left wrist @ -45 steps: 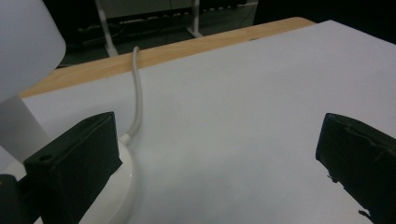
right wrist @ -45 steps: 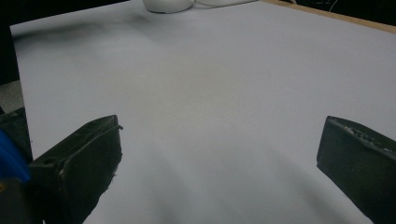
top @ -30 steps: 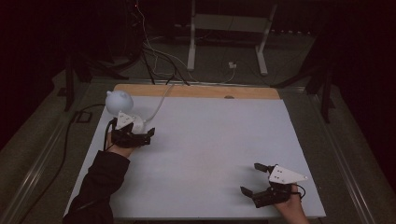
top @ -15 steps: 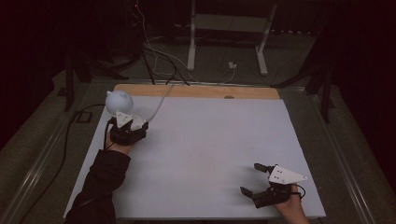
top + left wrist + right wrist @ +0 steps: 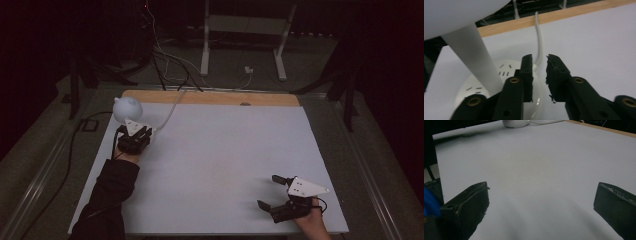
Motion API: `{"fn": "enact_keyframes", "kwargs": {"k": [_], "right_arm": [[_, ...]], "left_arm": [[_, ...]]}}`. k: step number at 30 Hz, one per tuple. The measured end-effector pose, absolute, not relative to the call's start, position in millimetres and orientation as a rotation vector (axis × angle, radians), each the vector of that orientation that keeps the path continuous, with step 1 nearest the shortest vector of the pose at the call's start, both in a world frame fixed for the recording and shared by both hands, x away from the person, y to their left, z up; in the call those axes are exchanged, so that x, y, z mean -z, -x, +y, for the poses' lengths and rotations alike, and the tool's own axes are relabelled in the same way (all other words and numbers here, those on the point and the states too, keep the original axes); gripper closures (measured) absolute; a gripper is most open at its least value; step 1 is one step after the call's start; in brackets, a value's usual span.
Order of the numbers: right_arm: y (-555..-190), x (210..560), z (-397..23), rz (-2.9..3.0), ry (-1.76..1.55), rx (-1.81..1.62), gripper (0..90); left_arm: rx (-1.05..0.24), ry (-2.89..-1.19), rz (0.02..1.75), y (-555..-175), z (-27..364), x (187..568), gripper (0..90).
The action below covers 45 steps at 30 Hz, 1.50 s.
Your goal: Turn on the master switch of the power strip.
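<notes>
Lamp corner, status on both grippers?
Left gripper over lamp base, jaws nearly shut, nothing held. Right gripper open, idle near table front edge. Cord trails back.

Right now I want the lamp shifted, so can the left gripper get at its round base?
Probably yes. The left gripper hangs just above the lamp's white base, jaws a little apart, with nothing between them. The slanted stem stands to one side, and the cord runs off the far edge.

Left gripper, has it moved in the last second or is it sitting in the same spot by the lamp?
Yes. The left gripper has edged toward the table's far wooden edge, closing on the white round-shaded lamp.
</notes>
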State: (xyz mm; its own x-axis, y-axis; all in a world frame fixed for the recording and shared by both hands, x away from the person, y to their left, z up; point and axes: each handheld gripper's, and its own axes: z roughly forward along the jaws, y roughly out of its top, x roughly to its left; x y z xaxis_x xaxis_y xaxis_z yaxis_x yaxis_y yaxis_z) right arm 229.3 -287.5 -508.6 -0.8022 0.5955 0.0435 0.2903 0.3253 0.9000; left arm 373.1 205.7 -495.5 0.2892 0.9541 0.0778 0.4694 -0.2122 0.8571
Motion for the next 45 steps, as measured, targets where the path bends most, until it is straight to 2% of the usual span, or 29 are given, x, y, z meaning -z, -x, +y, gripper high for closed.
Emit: {"fn": "enact_keyframes", "kwargs": {"k": [7, 20, 28, 45], "right_arm": [[-229.5, 509.0, -287.2, 2.304, -0.793, -1.465, 0.0], [-229.3, 509.4, -286.6, 2.309, -0.792, -1.463, 0.0], [-229.2, 509.7, -286.6, 2.313, -0.793, -1.461, 0.0], [-229.8, 510.9, -286.4, 2.321, -0.797, -1.456, 0.0]], "left_arm": [[-0.869, -1.868, 1.295, -378.8, 206.4, 502.2, 90.0], [-0.889, -1.913, 1.297, -388.2, 205.3, 509.8, 90.0], [-0.938, -2.011, 1.258, -390.6, 199.0, 517.1, 90.0], [-0.986, -2.05, 1.23, -394.5, 193.1, 519.0, 90.0]]}}
